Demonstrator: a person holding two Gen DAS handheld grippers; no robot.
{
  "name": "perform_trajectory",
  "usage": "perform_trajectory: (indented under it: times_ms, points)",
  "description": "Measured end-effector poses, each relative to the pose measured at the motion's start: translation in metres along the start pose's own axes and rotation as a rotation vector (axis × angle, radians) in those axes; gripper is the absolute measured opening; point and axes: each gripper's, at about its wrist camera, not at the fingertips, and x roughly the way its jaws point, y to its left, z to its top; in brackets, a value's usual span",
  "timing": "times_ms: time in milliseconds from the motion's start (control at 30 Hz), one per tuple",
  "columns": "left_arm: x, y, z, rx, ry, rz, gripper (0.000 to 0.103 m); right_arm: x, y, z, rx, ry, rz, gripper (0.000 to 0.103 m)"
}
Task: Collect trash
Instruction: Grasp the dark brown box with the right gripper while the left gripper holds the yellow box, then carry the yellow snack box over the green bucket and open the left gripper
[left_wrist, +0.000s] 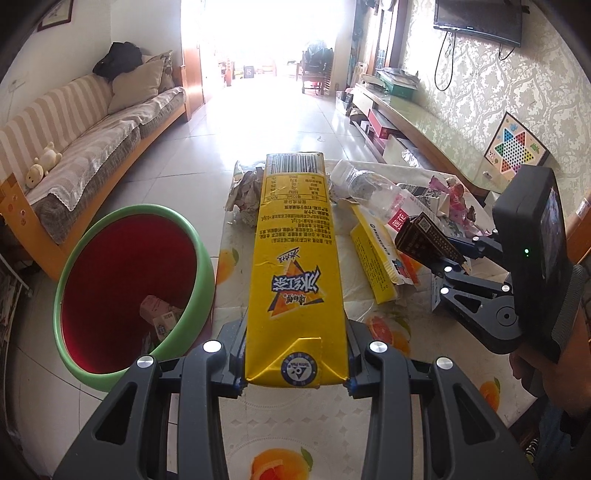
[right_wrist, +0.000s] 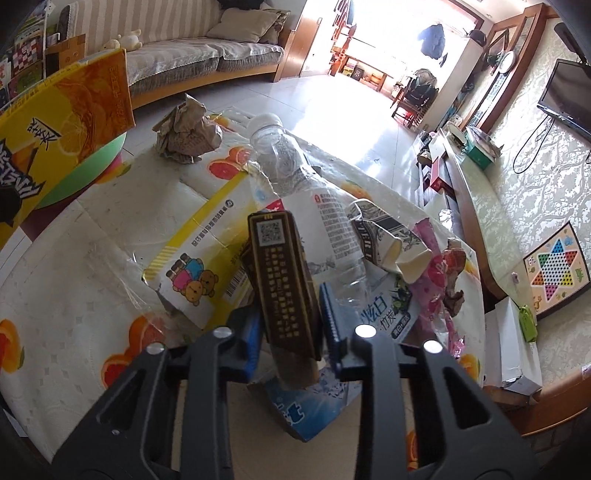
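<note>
Yellow glossy card, creased near the middle, makes up the iced-tea carton that I hold in my left tongs; they are clenched on its folded base end, and its long axis runs straight out ahead of them, barcode end farthest away, above the surface with its orange-print plastic cover. Just to the left on the tiled floor stands the round green bin with a red inside and a few scraps at the bottom. My right tongs are clenched on a dark brown slim cardboard box, printed in gold with a QR code at its far end; it points forward and slightly up from the pads. Beneath it lie a crushed clear plastic bottle, a flattened yellow-and-white carton, a crumpled paper wad and pink wrappers.
</note>
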Motion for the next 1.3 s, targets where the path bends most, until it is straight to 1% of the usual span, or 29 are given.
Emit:
perform_trajectory:
  times_ms: [100,233,400,667,833,967,1133,1300]
  points:
    - [-0.003,0.001,0.0,-0.002,-0.004,-0.005,0.035,-0.008,-0.004,-0.003,0.027,0.004,0.001,0.026]
    - [-0.01,-0.001,0.001,0.003,-0.015,-0.008,0.035,-0.03,-0.01,-0.006,0.068,-0.002,0.002,0.026]
    - [-0.019,0.001,0.004,0.01,-0.028,-0.001,0.035,-0.066,-0.016,-0.008,0.11,-0.043,0.001,0.026]
    - [-0.041,0.017,0.006,-0.008,-0.041,0.022,0.035,-0.118,-0.023,-0.004,0.168,-0.096,0.01,0.026]
    - [-0.05,0.036,0.012,-0.018,-0.048,0.055,0.035,-0.132,-0.019,-0.001,0.183,-0.114,0.032,0.026]
    - [-0.049,0.062,0.017,-0.034,-0.048,0.09,0.035,-0.137,-0.009,0.004,0.175,-0.125,0.051,0.026]
    - [-0.041,0.103,0.02,-0.071,-0.031,0.144,0.035,-0.14,0.005,0.015,0.157,-0.142,0.073,0.026]
    - [-0.027,0.144,0.019,-0.112,0.0,0.18,0.035,-0.138,0.021,0.025,0.139,-0.146,0.093,0.026]
